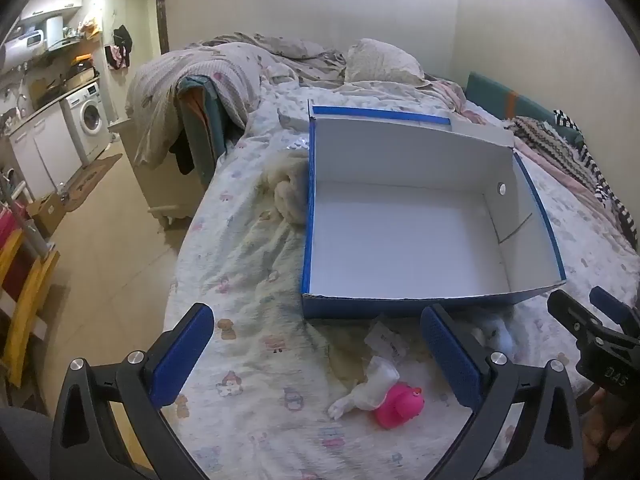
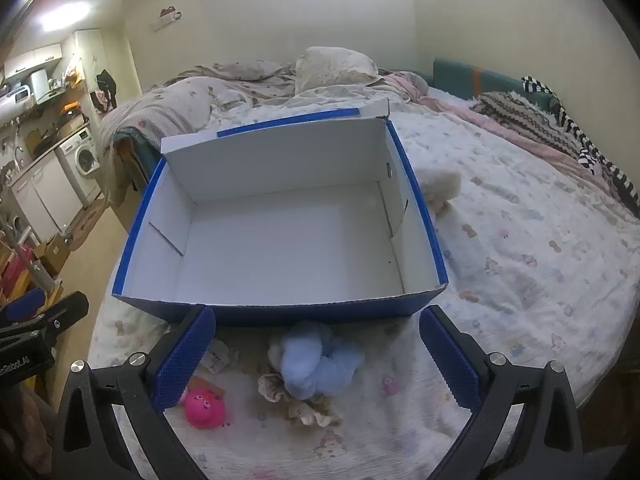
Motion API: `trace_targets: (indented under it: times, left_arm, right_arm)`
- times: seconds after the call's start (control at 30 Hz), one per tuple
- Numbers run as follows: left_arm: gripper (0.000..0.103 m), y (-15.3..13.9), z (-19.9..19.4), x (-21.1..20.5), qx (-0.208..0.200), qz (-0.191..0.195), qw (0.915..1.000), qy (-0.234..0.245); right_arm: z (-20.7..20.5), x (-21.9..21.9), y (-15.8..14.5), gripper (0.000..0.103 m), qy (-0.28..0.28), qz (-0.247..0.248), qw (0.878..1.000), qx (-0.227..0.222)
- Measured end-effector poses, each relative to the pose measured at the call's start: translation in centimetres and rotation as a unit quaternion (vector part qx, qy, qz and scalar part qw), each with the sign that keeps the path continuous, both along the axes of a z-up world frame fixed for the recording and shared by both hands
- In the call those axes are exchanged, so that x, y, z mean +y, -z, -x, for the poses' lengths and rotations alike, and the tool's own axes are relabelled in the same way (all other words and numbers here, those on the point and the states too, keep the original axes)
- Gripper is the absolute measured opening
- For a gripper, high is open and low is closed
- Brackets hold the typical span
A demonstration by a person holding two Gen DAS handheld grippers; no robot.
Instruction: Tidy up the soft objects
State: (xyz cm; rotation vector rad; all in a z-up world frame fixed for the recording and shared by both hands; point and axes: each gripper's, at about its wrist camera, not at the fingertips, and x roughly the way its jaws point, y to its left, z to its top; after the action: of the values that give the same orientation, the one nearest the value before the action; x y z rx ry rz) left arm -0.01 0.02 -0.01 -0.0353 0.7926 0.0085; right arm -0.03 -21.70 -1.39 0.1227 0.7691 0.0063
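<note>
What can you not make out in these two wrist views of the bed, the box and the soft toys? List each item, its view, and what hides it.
- Cream plush: left wrist view, partly hidden behind the blue box wall.
- Light blue plush: left wrist view, mostly hidden by the left gripper finger.
- Paper tag: right wrist view, print too small, edge behind the right gripper finger.

A box, blue on its outer walls and rim and plain white inside, is seen at the centre of both views. Below it a light blue plush and a bright pink toy (small dark marks on its face) are shown. The bedsheet is white, printed with small pastel figures. Blue pads are carried on black gripper fingers.
</note>
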Motion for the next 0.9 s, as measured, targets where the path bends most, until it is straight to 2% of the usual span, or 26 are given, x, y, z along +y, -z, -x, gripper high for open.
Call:
trace_targets:
  times: [0.9]
  left_arm:
    - [0.103,0.13,0.11,-0.25,0.004,-0.008,1.0000,-0.001]
  right_arm:
    - [-0.15,0.08,0.25,0.103,0.002,-0.006,1.000,0.003]
